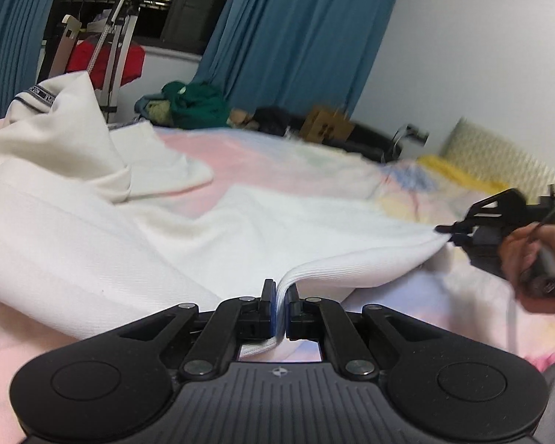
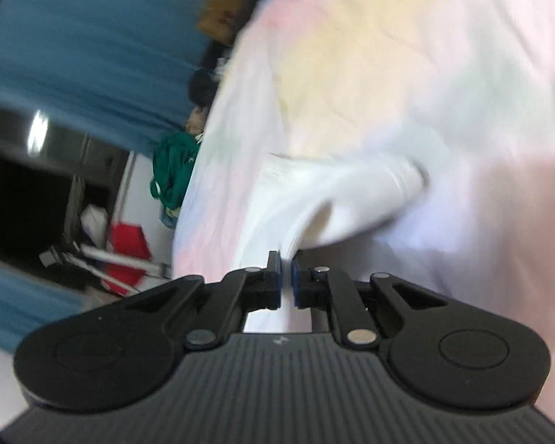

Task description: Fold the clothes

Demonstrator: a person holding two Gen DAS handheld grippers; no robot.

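A white garment with a ribbed hem lies spread over the pastel bedspread. My left gripper is shut on the ribbed hem near me. My right gripper, seen at the right of the left wrist view, is shut on the same hem farther right, and the hem is stretched between the two. In the blurred right wrist view my right gripper pinches the white garment just above the bedspread.
A second white garment with a dark-trimmed collar is bunched at the left. A green cloth pile, a cardboard box, a rack with red cloth and blue curtains stand beyond the bed.
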